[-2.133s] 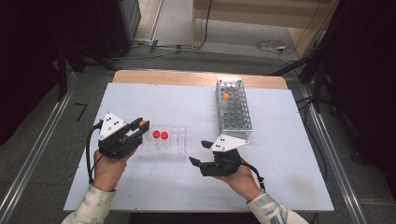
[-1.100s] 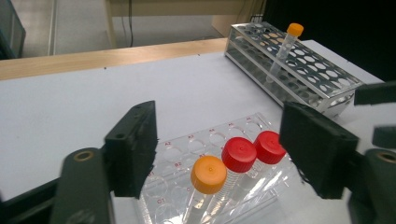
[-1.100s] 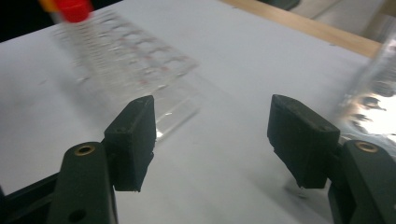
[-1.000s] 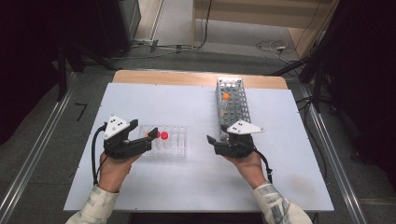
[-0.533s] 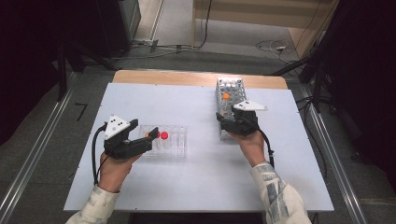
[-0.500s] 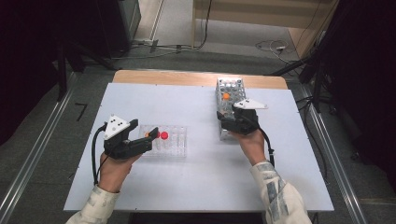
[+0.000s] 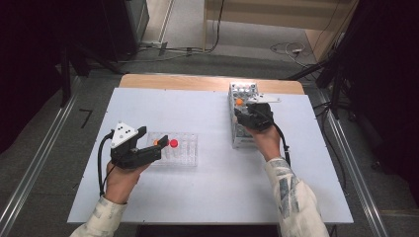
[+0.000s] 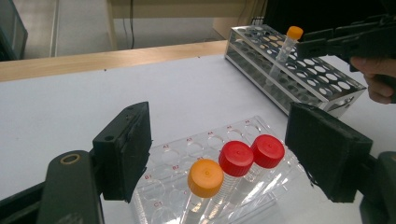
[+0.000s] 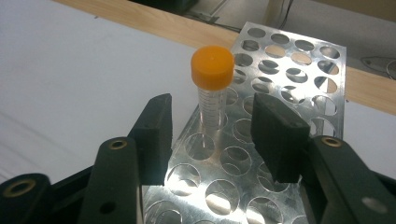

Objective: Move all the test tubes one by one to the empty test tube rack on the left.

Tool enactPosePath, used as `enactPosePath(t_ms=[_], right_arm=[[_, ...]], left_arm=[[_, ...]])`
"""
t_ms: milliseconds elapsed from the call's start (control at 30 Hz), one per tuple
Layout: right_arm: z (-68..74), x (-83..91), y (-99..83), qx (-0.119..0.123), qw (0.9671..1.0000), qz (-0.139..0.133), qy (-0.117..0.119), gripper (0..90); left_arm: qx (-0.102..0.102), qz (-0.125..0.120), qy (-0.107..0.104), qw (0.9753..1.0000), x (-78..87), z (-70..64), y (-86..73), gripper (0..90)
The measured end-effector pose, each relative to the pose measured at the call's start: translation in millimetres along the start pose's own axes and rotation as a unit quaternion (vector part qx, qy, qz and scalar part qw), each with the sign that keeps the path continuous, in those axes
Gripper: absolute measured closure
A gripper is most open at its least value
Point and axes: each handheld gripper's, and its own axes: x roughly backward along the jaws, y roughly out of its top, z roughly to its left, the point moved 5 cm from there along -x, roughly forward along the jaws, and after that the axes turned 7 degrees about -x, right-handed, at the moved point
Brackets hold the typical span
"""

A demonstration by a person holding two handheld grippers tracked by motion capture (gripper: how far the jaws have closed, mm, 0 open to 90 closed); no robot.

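Observation:
A clear plastic rack (image 7: 184, 149) lies left of the table's middle and holds an orange-capped tube (image 8: 205, 177) and two red-capped tubes (image 8: 236, 157). My left gripper (image 8: 224, 154) stands open at the rack's near-left end, its jaws wide on either side of the three caps and touching none. A metal rack (image 7: 242, 129) stands at the back right. One orange-capped tube (image 9: 212, 67) stands upright in it. My right gripper (image 9: 210, 135) is open over that rack, with the tube between its jaws and a gap on each side.
The white table top (image 7: 217, 187) spreads in front of both racks. A wooden strip (image 7: 173, 81) runs along the far edge. Most holes of the metal rack (image 9: 280, 56) hold nothing. Metal rails (image 7: 29, 168) and cables lie on the floor around the table.
My right gripper has moved from the table's front middle up to the metal rack and now brackets the orange-capped tube. My left gripper shifted toward me at first, then held still.

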Motion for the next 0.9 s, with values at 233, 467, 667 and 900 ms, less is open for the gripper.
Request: enactPosePath(t_ms=[233, 467, 667, 900], right_arm=[[-3.1, -11.4, 8.0, 0.016, 0.9997, 0.013, -0.011, 57.0], [-0.1, -21.3, 7.2, 0.026, 0.9989, 0.038, -0.011, 65.0], [0.6, -27.7, 7.8, 0.031, 0.9976, 0.06, -0.017, 69.6], [0.8, -27.5, 8.2, 0.032, 0.9976, 0.06, -0.018, 71.7]], left_arm=[[0.0, -0.002, 0.0, 1.0, 0.6, -0.5, 0.3, 23.1], [-0.002, -0.003, -0.001, 1.0, 0.8, -1.0, 0.4, 23.2], [-0.002, -0.003, -0.001, 1.0, 0.7, -2.1, 0.8, 23.2], [-0.004, -0.006, -0.002, 1.0, 2.2, -3.4, 2.0, 23.2]])
